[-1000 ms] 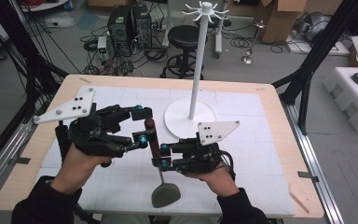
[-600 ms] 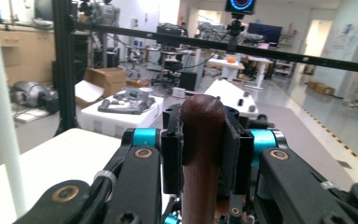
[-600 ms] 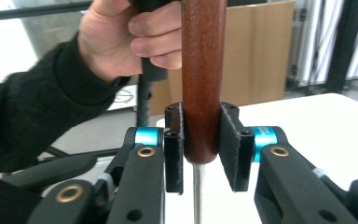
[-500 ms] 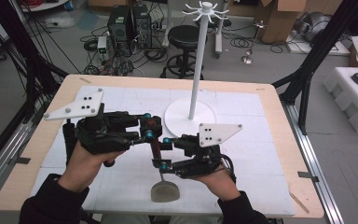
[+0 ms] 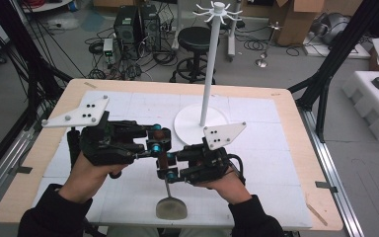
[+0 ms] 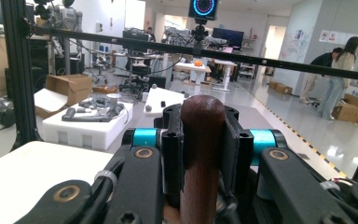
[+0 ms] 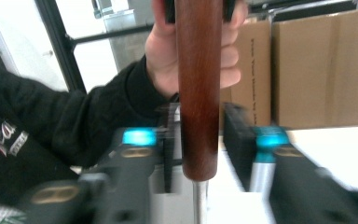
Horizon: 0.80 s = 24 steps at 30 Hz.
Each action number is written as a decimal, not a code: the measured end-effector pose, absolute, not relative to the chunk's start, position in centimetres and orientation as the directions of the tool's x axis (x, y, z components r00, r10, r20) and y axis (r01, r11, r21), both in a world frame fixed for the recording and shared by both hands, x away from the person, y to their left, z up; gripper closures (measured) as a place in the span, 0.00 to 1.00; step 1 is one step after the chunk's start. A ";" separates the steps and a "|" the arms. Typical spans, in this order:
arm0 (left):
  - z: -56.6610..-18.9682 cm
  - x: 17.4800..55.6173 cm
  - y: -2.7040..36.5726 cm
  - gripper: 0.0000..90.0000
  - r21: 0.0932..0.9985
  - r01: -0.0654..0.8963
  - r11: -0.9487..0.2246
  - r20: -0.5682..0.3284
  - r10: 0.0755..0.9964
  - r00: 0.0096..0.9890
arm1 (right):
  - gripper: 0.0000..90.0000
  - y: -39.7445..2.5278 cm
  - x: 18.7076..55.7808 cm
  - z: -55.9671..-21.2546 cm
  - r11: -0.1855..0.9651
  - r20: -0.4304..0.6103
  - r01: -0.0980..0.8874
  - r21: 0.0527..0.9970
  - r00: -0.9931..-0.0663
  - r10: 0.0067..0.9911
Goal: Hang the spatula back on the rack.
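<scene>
While the left claw is clenched on the top of the wooden handle, its pads pressed to both sides of the rounded end, the right claw stands released around the lower part of that handle: in the right gripper view its jaws flank the wood with a gap on the one side and near contact on the other, touching or not I cannot tell. The handle hangs upright between the two claws, and below it a thin metal shank runs down to the spatula's blade, which hovers or rests just above the near edge of the desk. I judge the hand-over between claws to be about done: the left one carries the spatula and the right one seems to be letting go. What is left is likely the hanging. The white rack stands well apart, farther back on the desk, its hooks at the top all bare, so the spatula has yet to be raised and hooked there.
</scene>
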<state>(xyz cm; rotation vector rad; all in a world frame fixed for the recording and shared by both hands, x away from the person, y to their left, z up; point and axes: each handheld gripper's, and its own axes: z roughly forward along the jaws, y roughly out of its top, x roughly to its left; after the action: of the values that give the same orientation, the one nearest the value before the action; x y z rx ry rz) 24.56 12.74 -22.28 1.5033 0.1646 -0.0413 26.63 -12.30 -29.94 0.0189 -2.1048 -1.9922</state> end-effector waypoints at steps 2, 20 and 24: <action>-22.3 24.6 13.0 0.80 0.986 0.130 0.102 -0.142 0.112 0.984 | 0.81 -12.2 26.5 -29.7 0.061 0.160 0.152 0.986 -0.977 -0.144; -32.5 24.4 22.0 0.23 0.987 0.075 0.145 -0.145 0.563 0.813 | 0.82 -14.8 29.9 -25.6 0.028 0.105 0.116 0.993 -0.963 0.249; -35.6 24.3 23.8 0.23 0.992 0.088 0.089 -0.125 0.650 0.750 | 0.81 -15.4 31.4 -24.8 0.022 0.098 0.111 0.994 -0.942 0.322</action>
<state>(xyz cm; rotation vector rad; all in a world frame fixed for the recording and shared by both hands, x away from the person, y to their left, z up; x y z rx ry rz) 24.26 23.77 -35.57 1.4429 0.6447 0.4640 31.42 -15.36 -24.82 -0.5035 -2.3494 -2.2562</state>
